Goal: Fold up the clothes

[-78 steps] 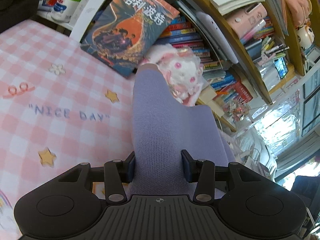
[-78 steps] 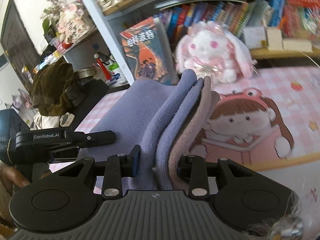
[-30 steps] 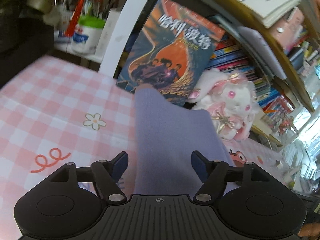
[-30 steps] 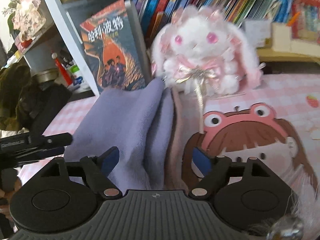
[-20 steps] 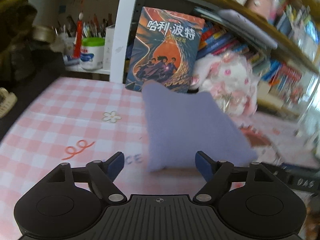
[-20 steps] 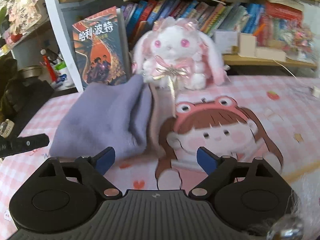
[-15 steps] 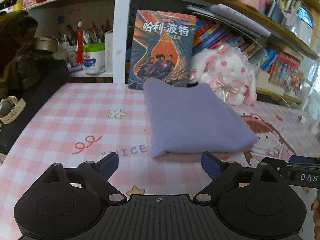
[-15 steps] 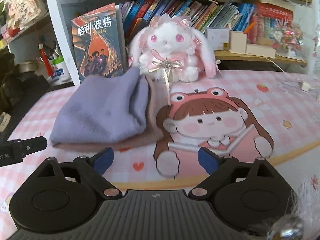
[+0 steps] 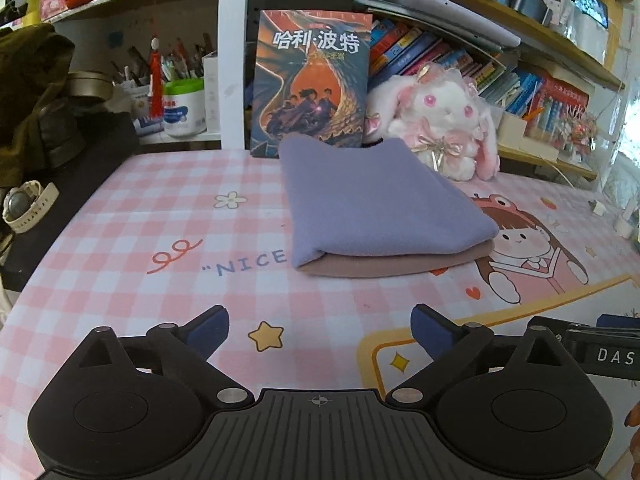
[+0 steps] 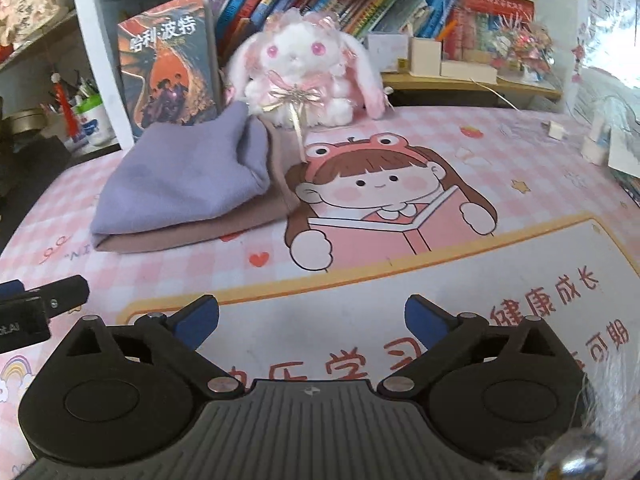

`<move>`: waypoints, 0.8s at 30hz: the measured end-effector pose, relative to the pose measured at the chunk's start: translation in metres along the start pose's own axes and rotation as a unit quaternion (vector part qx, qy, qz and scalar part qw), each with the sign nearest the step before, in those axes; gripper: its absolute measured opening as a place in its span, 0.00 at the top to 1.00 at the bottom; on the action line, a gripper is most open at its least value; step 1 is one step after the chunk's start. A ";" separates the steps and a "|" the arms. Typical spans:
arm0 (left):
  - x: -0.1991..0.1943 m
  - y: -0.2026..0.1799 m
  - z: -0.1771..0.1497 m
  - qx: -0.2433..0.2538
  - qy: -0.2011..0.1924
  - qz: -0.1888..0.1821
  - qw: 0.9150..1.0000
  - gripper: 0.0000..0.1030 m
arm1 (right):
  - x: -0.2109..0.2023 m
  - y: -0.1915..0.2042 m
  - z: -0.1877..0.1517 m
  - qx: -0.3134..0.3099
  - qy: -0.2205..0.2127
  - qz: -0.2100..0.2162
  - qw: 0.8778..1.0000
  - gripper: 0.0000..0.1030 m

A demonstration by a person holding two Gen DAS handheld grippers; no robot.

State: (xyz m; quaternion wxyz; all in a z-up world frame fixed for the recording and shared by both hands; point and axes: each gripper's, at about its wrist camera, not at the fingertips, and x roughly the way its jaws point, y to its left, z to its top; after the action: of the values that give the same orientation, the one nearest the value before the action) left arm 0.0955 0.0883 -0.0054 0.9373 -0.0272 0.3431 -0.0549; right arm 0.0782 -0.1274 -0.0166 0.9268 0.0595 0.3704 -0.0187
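A folded lilac garment [image 9: 372, 204] with a mauve-brown layer underneath lies flat on the pink checked table mat [image 9: 160, 220], in front of a book and a plush rabbit. It also shows in the right wrist view [image 10: 188, 184]. My left gripper [image 9: 320, 324] is open and empty, pulled back from the garment's near edge. My right gripper [image 10: 312, 316] is open and empty, well back from the garment over the cartoon print. The right gripper's tip [image 9: 600, 344] shows at the left view's right edge; the left gripper's tip [image 10: 40, 300] shows at the right view's left edge.
An upright book [image 9: 312, 80] and a white-pink plush rabbit [image 9: 440, 120] stand just behind the garment. Shelves of books [image 10: 360, 0] run along the back. A watch [image 9: 24, 204] and dark clothing [image 9: 32, 100] lie off the table's left. Small white items [image 10: 592, 144] sit at the right.
Both grippers opened, let go of the folded garment and drew back toward the near side. The garment now rests flat on the mat.
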 end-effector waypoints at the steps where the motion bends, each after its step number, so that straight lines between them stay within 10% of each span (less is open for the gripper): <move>1: 0.000 0.000 -0.001 -0.002 0.000 0.002 1.000 0.01 | 0.000 0.000 0.000 0.001 0.000 -0.002 1.000 0.03; 24: -0.001 0.007 0.001 -0.004 0.008 -0.007 1.000 0.00 | -0.004 0.013 0.002 -0.021 -0.008 0.009 1.000 0.00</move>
State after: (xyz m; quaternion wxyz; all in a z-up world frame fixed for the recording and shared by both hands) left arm 0.0959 0.0955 -0.0044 0.9341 -0.0331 0.3505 -0.0600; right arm 0.0779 -0.1149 -0.0112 0.9307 0.0432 0.3632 -0.0031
